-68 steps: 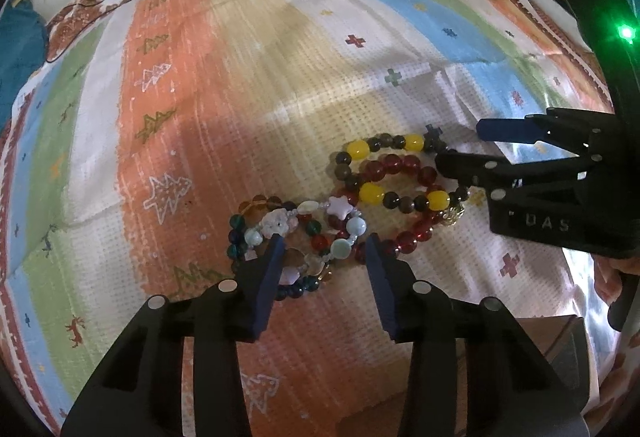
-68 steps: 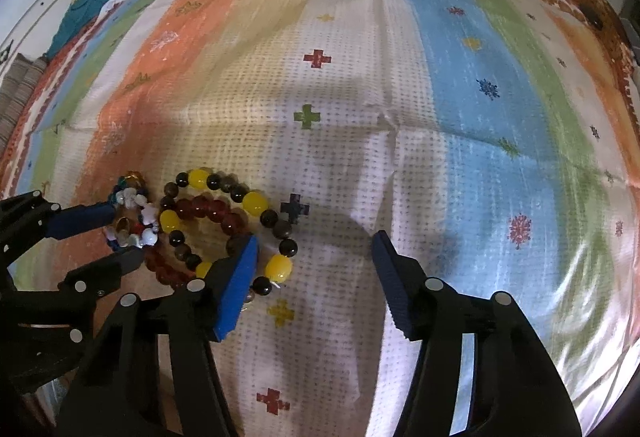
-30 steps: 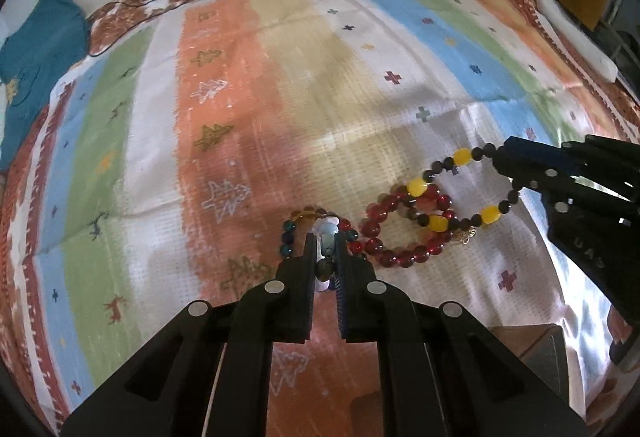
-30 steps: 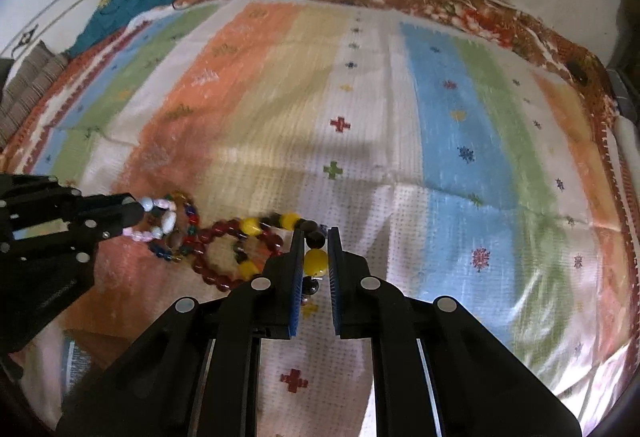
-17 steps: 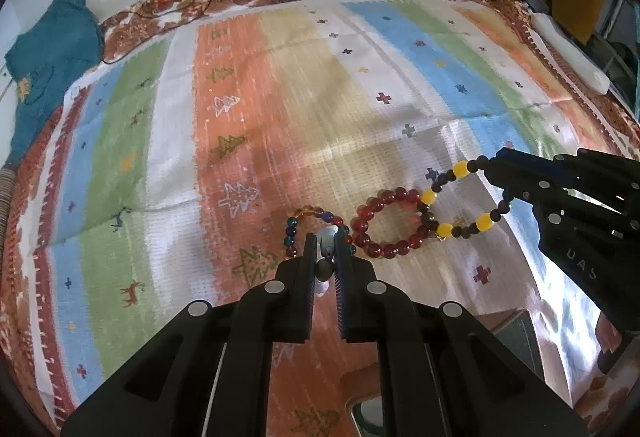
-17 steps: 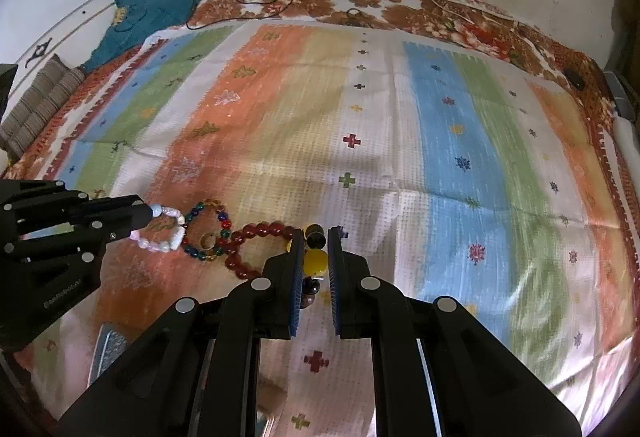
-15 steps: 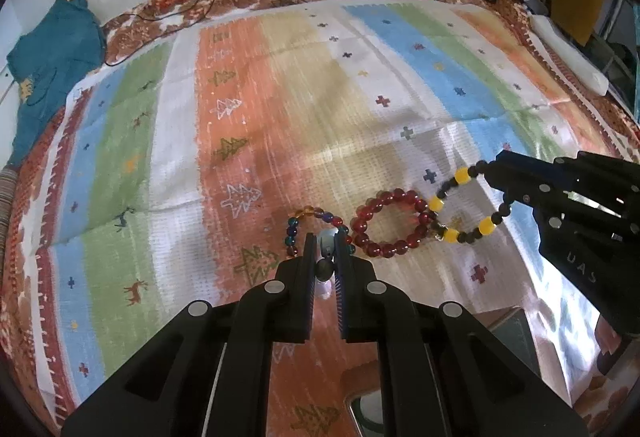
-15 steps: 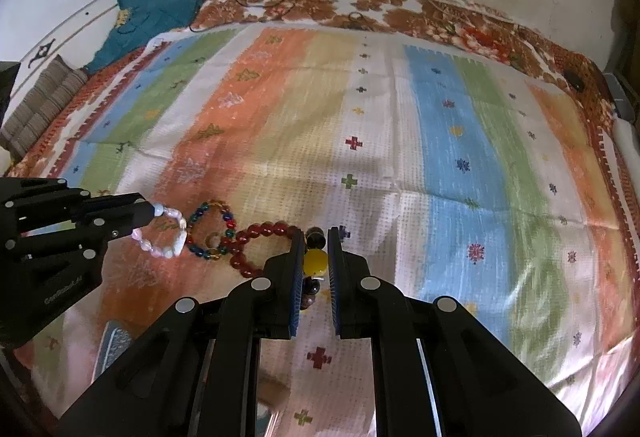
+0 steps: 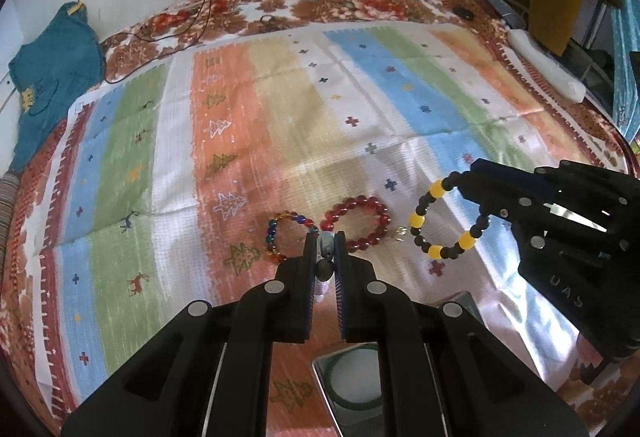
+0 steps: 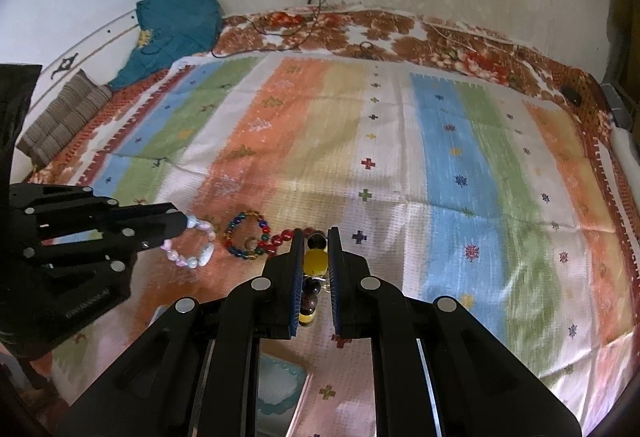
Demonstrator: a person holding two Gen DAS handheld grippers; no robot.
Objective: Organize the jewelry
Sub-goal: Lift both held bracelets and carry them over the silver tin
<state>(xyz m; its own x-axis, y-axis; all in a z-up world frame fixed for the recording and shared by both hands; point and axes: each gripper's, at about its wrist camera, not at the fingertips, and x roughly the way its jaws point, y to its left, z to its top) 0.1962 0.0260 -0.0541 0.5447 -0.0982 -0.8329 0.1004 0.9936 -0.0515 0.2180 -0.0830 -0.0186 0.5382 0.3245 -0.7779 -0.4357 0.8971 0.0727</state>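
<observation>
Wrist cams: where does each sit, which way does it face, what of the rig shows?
Left wrist: sits behind the left claw, looking forward and down over the striped cloth; its fingers pinch the pale bead bracelet; the right claw enters from the right.
Right wrist: sits behind the right claw, same direction; its fingers pinch the yellow-and-black bracelet; the left claw enters from the left.
Shared: cloth, red bracelet, multicolour bracelet, blue garment.
</observation>
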